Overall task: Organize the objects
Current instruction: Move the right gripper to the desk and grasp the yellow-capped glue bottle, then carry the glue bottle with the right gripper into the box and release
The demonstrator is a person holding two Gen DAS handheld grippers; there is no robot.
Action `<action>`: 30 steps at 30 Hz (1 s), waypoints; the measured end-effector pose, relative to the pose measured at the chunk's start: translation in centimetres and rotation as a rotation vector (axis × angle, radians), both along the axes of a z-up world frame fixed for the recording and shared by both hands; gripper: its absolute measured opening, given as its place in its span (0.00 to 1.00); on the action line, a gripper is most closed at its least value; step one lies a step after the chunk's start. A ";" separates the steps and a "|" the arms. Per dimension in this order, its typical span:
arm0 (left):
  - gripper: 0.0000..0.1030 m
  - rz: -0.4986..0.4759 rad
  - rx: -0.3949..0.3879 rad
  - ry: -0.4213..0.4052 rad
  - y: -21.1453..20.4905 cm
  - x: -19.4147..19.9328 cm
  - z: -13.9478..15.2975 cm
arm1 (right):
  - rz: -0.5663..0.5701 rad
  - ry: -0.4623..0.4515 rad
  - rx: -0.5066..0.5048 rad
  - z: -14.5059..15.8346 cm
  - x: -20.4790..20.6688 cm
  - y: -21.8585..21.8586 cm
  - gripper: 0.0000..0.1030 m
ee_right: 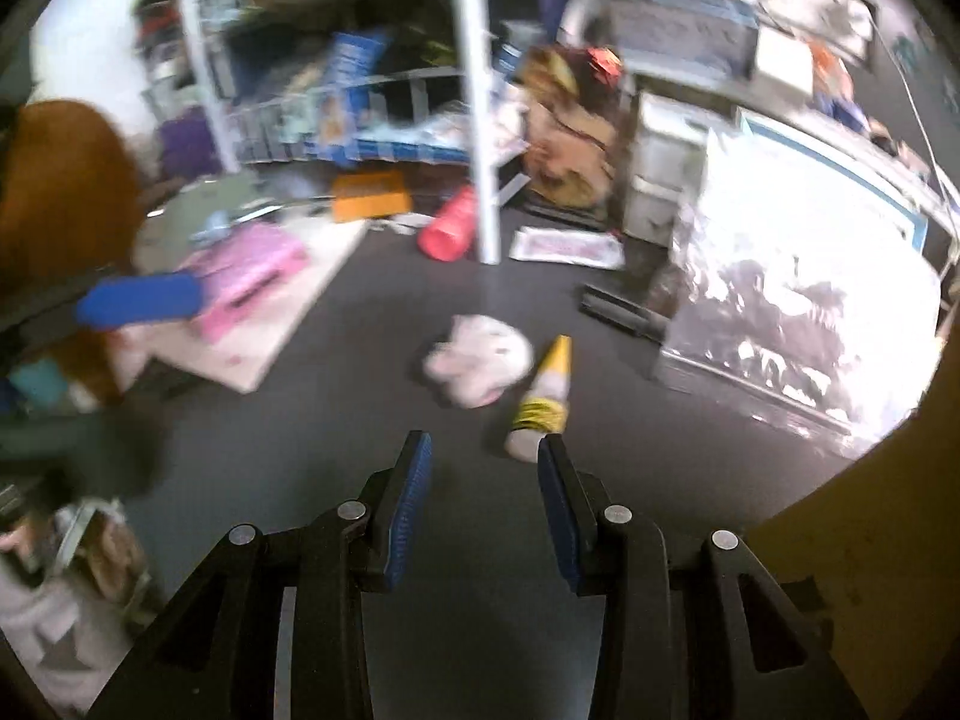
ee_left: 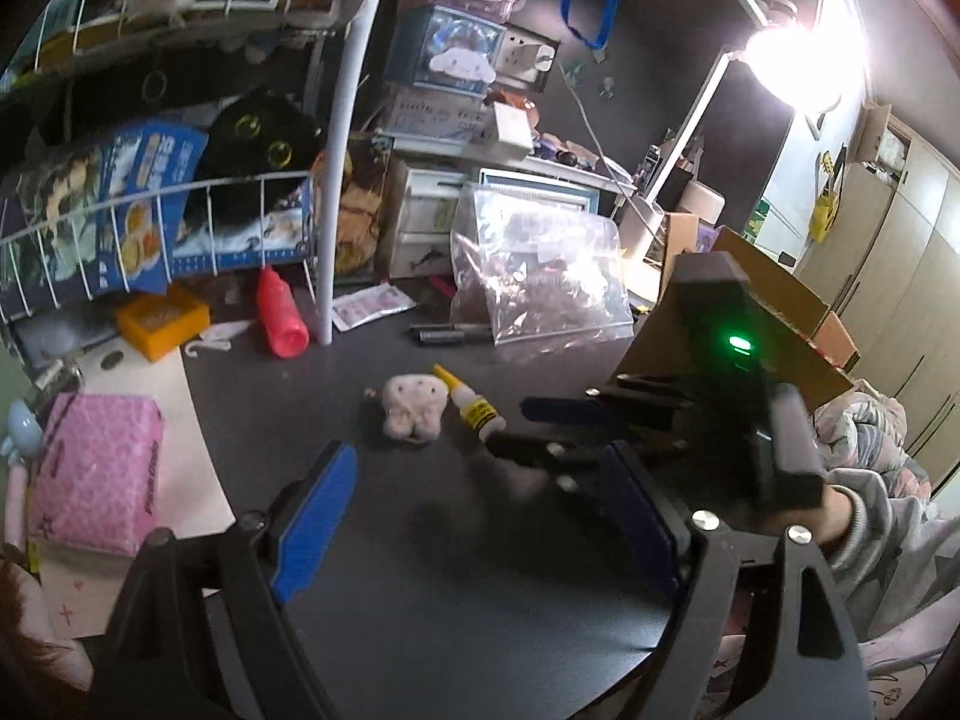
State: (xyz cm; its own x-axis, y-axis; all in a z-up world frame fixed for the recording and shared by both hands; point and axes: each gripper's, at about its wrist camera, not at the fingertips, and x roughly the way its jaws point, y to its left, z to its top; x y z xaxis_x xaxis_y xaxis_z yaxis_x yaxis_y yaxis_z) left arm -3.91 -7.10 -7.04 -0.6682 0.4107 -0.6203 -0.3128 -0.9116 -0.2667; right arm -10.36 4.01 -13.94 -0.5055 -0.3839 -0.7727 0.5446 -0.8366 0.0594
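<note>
Both tools [ee_left: 474, 516] [ee_right: 485, 456] gape empty; blur perhaps hides the glue bottle's [ee_right: 543, 399] base.

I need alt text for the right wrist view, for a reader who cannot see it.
The open right gripper hovers over a dark desk, near a small glue bottle lying beside a pink plush toy. Behind are a clear plastic bag and a cluttered wire rack; the image is blurred.

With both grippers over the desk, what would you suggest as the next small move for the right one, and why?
Probably ease the right gripper forward and slightly right so its open jaws straddle the small glue bottle. The bottle lies on its side just ahead of the right fingertip, beside the pink plush toy, and nothing is between the jaws yet.
</note>
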 end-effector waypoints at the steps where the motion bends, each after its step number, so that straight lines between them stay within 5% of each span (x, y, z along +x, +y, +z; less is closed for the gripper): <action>1: 0.79 0.003 0.001 -0.004 -0.1 -0.1 -0.1 | -0.014 -0.008 0.001 -0.4 -0.6 0.0 0.32; 11: 0.79 0.022 0.012 -0.035 -1.3 -0.6 -1.1 | -0.074 -0.016 0.040 -3.1 -4.0 -0.7 0.31; 15: 0.79 0.023 0.014 -0.039 -1.4 -0.8 -1.1 | -0.062 0.011 0.065 -3.1 -3.7 -0.7 0.16; 18: 0.79 0.021 0.013 -0.042 -1.3 -0.9 -1.2 | -0.044 0.017 0.076 -3.1 -3.2 -0.6 0.16; 30: 0.79 -0.039 0.036 -0.010 0.6 -0.4 0.3 | 0.103 0.094 -0.001 2.7 2.7 -0.1 0.16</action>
State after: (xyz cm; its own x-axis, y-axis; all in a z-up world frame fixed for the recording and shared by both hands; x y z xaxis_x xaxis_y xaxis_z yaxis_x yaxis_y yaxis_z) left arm -4.30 -6.48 -6.78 -0.6454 0.4585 -0.6110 -0.3450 -0.8886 -0.3024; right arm -7.62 3.95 -11.24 -0.5335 -0.4384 -0.7233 0.6309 -0.7759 0.0049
